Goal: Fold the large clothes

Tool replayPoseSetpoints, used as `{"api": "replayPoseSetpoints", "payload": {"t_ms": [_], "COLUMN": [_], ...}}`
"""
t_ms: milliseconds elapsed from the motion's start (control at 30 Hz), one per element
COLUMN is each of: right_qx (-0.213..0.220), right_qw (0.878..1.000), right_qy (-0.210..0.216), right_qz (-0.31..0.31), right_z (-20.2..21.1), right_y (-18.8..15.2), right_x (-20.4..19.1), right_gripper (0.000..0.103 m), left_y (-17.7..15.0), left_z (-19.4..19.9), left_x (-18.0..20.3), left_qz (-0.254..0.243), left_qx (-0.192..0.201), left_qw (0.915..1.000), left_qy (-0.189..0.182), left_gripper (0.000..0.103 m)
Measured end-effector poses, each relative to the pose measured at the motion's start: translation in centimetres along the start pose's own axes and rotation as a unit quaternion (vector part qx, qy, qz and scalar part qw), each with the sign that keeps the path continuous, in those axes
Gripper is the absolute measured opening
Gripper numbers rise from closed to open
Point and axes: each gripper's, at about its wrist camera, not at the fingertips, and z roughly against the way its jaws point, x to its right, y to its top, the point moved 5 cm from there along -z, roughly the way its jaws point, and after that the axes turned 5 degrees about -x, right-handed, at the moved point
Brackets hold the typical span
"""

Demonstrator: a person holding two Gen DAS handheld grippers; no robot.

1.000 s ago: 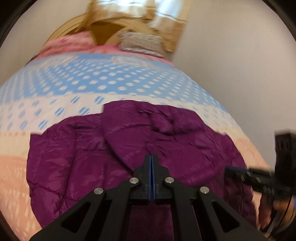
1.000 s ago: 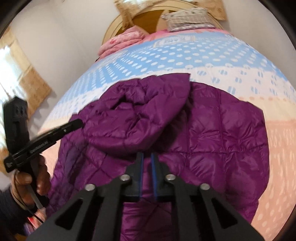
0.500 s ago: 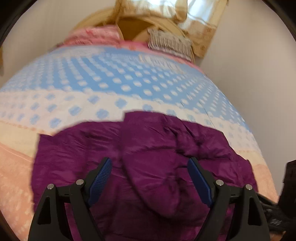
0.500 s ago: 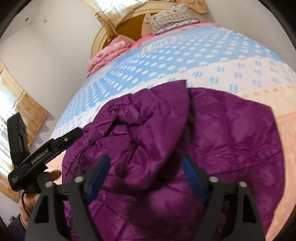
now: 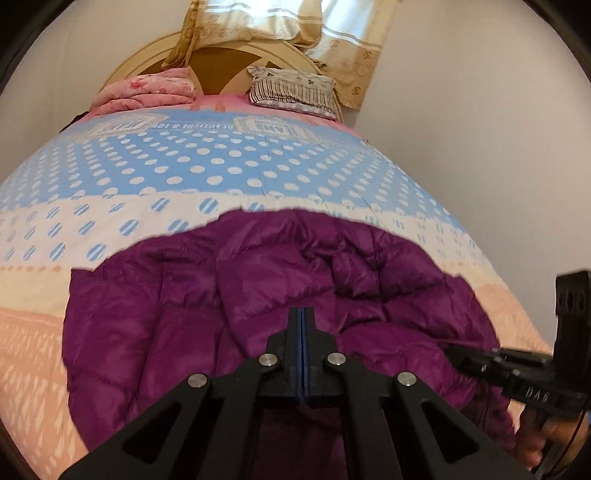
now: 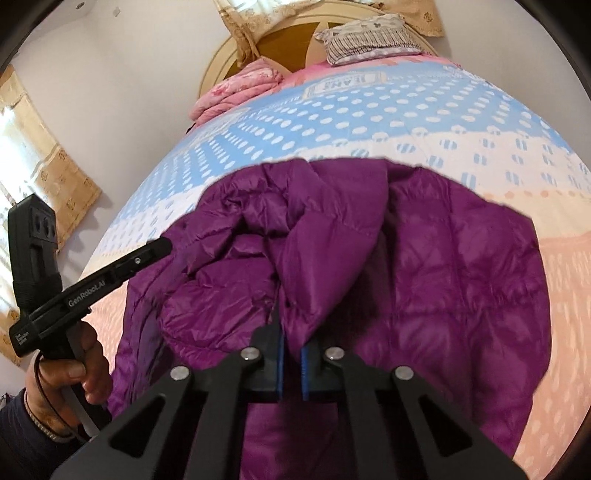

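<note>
Both grippers, wide half a second ago, are now closed: the right gripper (image 6: 290, 360) pinches a fold of the purple jacket (image 6: 424, 295) on the bed (image 6: 369, 122), the left gripper (image 5: 301, 325) empty, so lifting likely comes next.

Purple quilted jacket (image 5: 258, 314) bunched on a dotted blue, cream and peach bedspread (image 5: 221, 162), with the left gripper (image 5: 302, 321) above it, blue pads pressed flat together, nothing between them. Right gripper (image 5: 454, 350) at the jacket's right edge, held in a hand (image 5: 546, 435). Beyond: pink folded blanket (image 5: 147, 90), striped pillow (image 5: 295, 88), rounded headboard (image 5: 221, 70), curtain (image 5: 332, 33).
</note>
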Motion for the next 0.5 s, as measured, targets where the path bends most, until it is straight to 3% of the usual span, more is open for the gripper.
{"api": "replayPoseSetpoints", "payload": {"t_ms": [200,300,333,367,400,433,467,500], "right_qx": [-0.022,-0.023,-0.022,-0.026,-0.030,-0.030,-0.026,-0.020], "right_qw": [0.999,0.999,0.999,0.998,0.998,0.998,0.998,0.998], "right_qy": [-0.024,-0.041,-0.045,-0.048,-0.049,-0.051,-0.057,-0.066], "right_qz": [0.003,0.007,0.010,0.014,0.017,0.019,0.016,0.013], "right_z": [-1.9,-2.8,-2.9,-3.0,-2.8,-2.3,-1.6,-0.9], "right_y": [-0.9,-0.4,-0.4,-0.3,-0.4,-0.4,-0.3,-0.2], "right_x": [1.0,1.8,1.9,1.8,1.6,1.5,1.6,1.8], "right_gripper": [0.009,0.015,0.015,0.016,0.017,0.024,0.046,0.060], "left_y": [-0.9,0.5,1.3,1.8,2.3,2.9,3.0,3.3], "left_z": [-0.7,-1.3,-1.1,-1.1,-1.3,-1.4,-1.2,-1.3], "left_x": [-0.4,-1.1,-1.1,-1.1,-1.0,-1.2,-1.2,-1.4], "left_qz": [-0.002,0.015,0.012,0.007,0.001,-0.004,-0.005,-0.003], "left_qx": [-0.002,-0.007,0.006,0.014,0.018,0.027,0.036,0.038], "left_qw": [0.9987,0.9965,0.9948,0.9934,0.9917,0.9888,0.9880,0.9886], "left_qy": [0.051,0.082,0.101,0.114,0.127,0.147,0.150,0.146], "left_gripper": [0.001,0.010,0.024,0.056,0.074,0.090,0.089,0.089]}}
